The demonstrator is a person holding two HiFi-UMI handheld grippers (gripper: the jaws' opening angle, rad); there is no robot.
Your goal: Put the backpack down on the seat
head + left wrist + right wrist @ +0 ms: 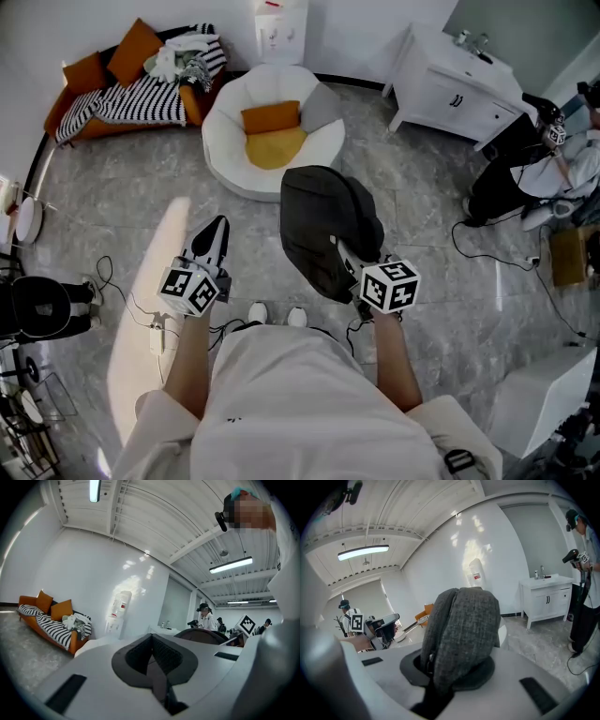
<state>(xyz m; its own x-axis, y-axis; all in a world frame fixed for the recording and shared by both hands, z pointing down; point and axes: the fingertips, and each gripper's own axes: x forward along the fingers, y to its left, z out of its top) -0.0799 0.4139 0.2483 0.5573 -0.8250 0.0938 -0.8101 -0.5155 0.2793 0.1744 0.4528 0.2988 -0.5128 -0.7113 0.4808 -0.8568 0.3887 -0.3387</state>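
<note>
Short of the seat point(217, 131), right tongs point(347, 255) clamped on backpack point(323, 220), left tongs point(216, 231) closed together, empty: risks slipping from 1 pinch onto floor point(431, 216).

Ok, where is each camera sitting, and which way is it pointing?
Head view: on the person's head, looking steeply down at floor, seat and sofa; shirt, forearms, left tongs and right tongs show.
Left gripper view: on the left tongs, level, toward sofa and water dispenser; its shut, empty jaws show.
Right gripper view: on the right tongs, facing the cabinet; jaws clamped on the backpack.
Shared: the water dispenser, in all three.
</note>
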